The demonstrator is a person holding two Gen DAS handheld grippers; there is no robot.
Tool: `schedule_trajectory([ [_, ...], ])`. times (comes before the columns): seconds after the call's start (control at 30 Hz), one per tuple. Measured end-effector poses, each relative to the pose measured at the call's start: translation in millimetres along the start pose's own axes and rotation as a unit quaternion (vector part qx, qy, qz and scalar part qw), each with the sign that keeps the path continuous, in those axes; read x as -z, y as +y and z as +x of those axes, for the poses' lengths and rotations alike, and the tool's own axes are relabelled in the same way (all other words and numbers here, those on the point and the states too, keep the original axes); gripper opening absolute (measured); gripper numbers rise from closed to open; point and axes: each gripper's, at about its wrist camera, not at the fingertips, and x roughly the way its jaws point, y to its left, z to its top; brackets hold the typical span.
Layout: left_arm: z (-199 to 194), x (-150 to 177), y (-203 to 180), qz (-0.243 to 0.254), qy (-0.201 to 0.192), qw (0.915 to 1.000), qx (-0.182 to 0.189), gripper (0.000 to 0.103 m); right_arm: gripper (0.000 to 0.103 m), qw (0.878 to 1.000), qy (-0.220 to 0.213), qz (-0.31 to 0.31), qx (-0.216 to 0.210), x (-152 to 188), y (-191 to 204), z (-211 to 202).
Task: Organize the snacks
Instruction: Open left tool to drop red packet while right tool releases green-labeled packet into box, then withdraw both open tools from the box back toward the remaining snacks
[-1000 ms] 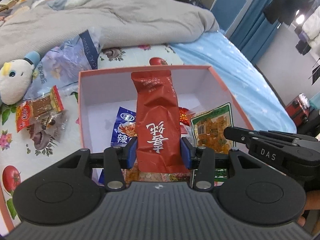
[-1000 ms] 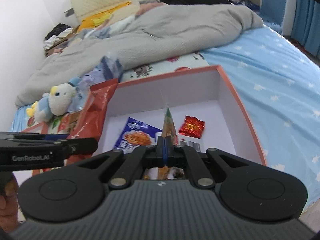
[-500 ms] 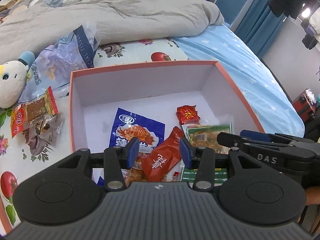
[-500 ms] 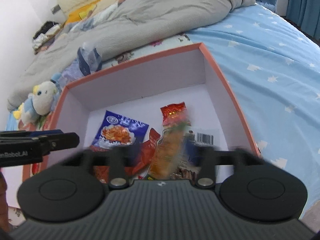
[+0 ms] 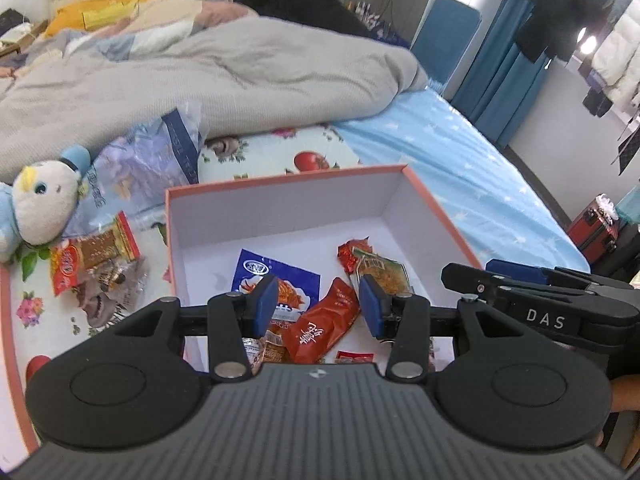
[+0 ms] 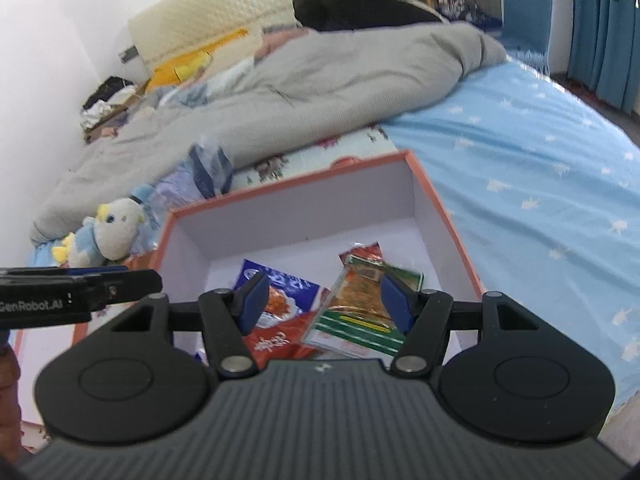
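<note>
An open box with an orange rim (image 5: 280, 180) (image 6: 288, 186) lies on the bed. Inside lie a red snack packet (image 5: 320, 326) (image 6: 276, 340), a blue packet (image 5: 292, 280) (image 6: 280, 284), a green-edged packet (image 5: 380, 276) (image 6: 360, 304) and a small red one (image 5: 348, 252). My left gripper (image 5: 318, 300) is open and empty above the box's near side. My right gripper (image 6: 324, 300) is open and empty over the box too. Each gripper shows at the edge of the other's view.
More snack packets (image 5: 92, 256) lie on the floral sheet left of the box, beside a plush toy (image 5: 40, 200) (image 6: 112, 232) and a plastic bag (image 5: 156, 152). A grey duvet (image 5: 240, 76) lies behind. Blue bedsheet (image 6: 540, 168) extends right.
Both grippers opened. The left let the red packet drop into the box; the right let the green-edged packet drop in. Both packets now lie inside.
</note>
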Motion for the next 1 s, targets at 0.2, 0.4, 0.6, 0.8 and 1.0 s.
schedule_trajectory([
  [0.2, -46, 8, -1, 0.009, -0.033, 0.9994, 0.0, 0.053, 0.064, 0.999, -0.035, -0.005, -0.01, 2, 21, -36],
  [0.4, -87, 20, 5, 0.005, -0.062, 0.9981, 0.006, 0.054, 0.064, 0.998, -0.059, -0.016, -0.013, 10, 42, -64],
  [0.6, -123, 37, 15, 0.003, -0.082, 0.9966, 0.006, 0.055, 0.064, 0.996, -0.081, -0.027, -0.017, 20, 63, -86],
  [0.8, -154, 57, 29, -0.004, -0.098, 0.9952, 0.001, 0.058, 0.064, 0.994, -0.1, -0.045, -0.024, 36, 87, -105],
  [1.0, -177, 77, 48, -0.017, -0.106, 0.9942, -0.009, 0.058, 0.064, 0.993, -0.1, -0.059, -0.033, 54, 107, -110],
])
